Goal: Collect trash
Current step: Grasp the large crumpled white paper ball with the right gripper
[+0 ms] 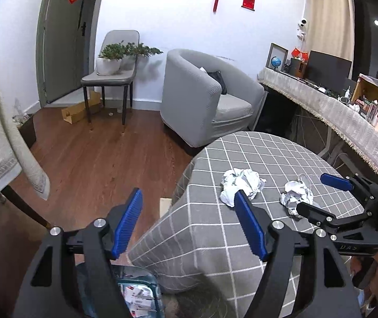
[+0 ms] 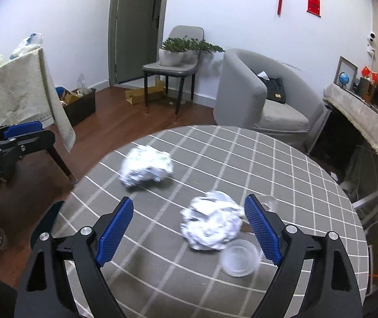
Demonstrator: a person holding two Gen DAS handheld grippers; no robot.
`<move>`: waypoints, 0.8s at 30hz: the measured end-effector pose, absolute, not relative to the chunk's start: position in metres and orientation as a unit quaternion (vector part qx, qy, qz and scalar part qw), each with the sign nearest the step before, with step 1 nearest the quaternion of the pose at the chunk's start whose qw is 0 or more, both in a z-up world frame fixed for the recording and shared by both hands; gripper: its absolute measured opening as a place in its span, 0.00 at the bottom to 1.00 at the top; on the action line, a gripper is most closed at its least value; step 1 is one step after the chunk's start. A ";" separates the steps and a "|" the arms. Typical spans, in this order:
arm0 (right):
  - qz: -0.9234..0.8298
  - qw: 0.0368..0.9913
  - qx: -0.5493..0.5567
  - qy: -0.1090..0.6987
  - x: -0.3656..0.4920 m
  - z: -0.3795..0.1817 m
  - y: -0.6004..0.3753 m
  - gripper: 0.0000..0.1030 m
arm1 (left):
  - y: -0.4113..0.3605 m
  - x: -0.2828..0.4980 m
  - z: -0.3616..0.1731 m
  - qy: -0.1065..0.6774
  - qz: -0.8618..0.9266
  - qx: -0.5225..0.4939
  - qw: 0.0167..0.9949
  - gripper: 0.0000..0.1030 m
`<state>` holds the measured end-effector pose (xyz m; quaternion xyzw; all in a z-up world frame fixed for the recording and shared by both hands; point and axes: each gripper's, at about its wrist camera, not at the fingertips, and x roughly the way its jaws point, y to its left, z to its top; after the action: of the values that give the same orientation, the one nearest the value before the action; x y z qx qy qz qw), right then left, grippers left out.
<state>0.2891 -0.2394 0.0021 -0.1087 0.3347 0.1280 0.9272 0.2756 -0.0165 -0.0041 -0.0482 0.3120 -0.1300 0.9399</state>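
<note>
Two crumpled paper balls lie on the round table with the grey checked cloth (image 2: 281, 164). The far ball (image 2: 146, 165) is at the table's left; it shows in the left wrist view (image 1: 242, 185). The near ball (image 2: 211, 220) lies just inside my open right gripper (image 2: 189, 228), close to its right finger. A clear plastic cup (image 2: 239, 258) lies on its side beside that ball. My left gripper (image 1: 189, 217) is open and empty, held off the table's left edge (image 1: 178, 212). The right gripper also shows in the left wrist view (image 1: 318, 196), around the near ball (image 1: 296, 193).
A bin with a liner and trash (image 1: 135, 291) stands on the floor under my left gripper. A grey armchair (image 2: 263, 95), a chair with a potted plant (image 2: 175, 61), a cloth-covered table (image 2: 11, 98) and a long desk (image 2: 369, 122) surround the round table.
</note>
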 end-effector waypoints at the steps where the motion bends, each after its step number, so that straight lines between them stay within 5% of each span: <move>1: 0.127 0.925 -0.111 0.341 0.291 0.000 -0.242 0.84 | -0.019 0.279 -0.006 0.316 -0.136 -0.052 0.937 0.73; 24: 0.156 0.897 -0.123 0.395 0.320 -0.028 -0.251 0.48 | -0.081 0.318 -0.036 0.357 -0.196 -0.016 0.913 0.82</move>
<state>0.3195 -0.2512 -0.0277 -0.1232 0.3953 0.1561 0.8968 0.3180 -0.0808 -0.0363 -0.0164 0.3567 -0.1961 0.9132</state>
